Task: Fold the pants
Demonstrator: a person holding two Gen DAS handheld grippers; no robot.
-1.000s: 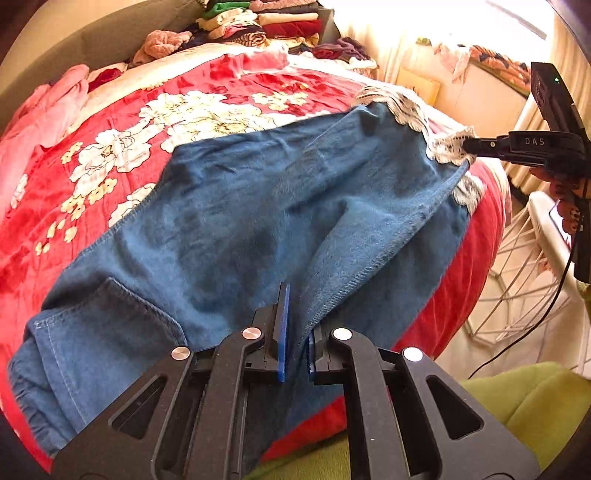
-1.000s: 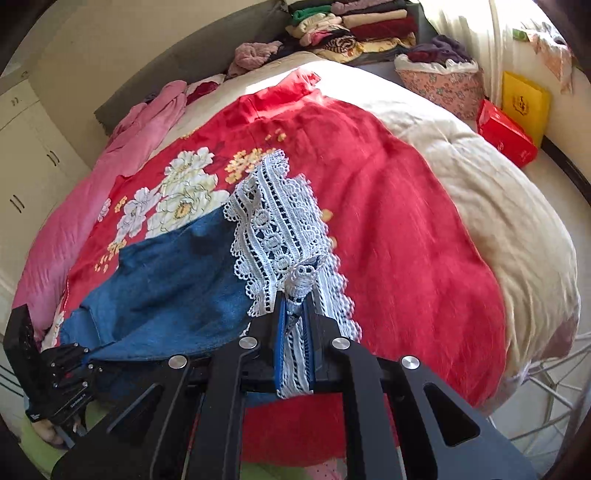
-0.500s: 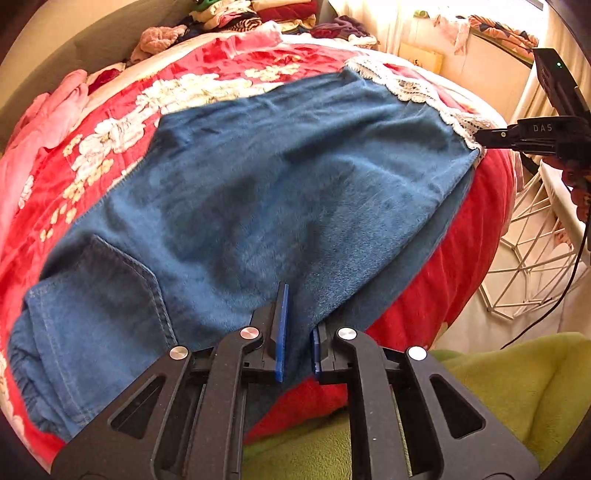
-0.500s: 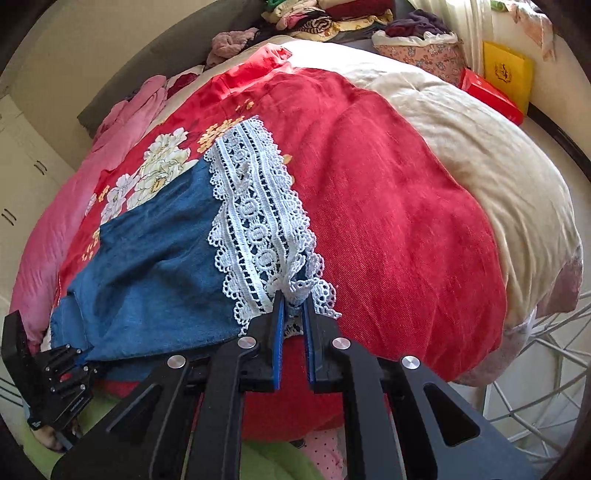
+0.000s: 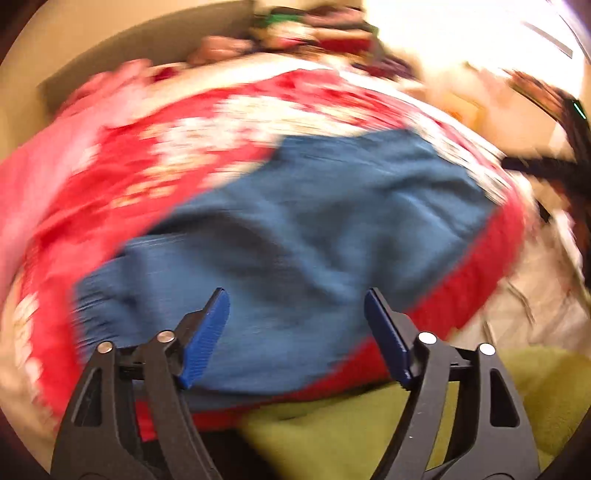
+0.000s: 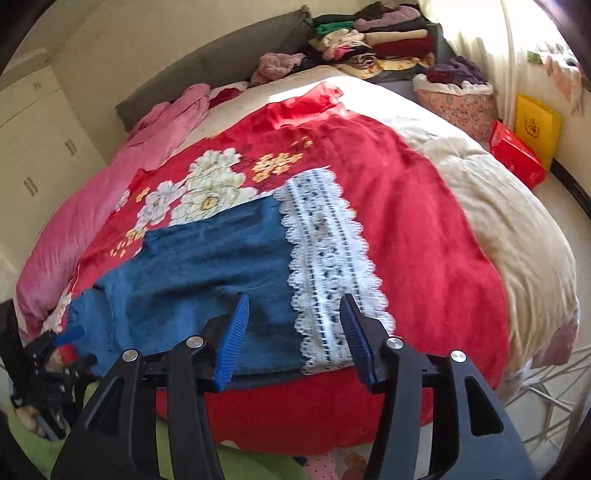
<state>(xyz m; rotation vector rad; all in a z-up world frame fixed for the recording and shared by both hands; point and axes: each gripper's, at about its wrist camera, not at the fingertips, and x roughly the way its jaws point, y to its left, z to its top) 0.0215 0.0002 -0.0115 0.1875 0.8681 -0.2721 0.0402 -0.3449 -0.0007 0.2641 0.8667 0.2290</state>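
Left wrist view: motion-blurred throughout; flower print on the red bedspread (image 5: 110,177) smeared, clothes pile (image 5: 314,33) at the bed's far edge unreadable.
Pants (image 6: 207,273): near edge hidden behind the right gripper (image 6: 293,332).
Left gripper (image 6: 55,354): mostly cut off by the picture's left edge.

No text, label or number is legible; the emblem on the yellow box (image 6: 535,127) is too small to read.

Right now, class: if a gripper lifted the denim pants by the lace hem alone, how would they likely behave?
The denim pants would probably sag and unfold, since they lie soft and creased on the red bedspread. The lace hem looks openwork, so it may stretch or snag.
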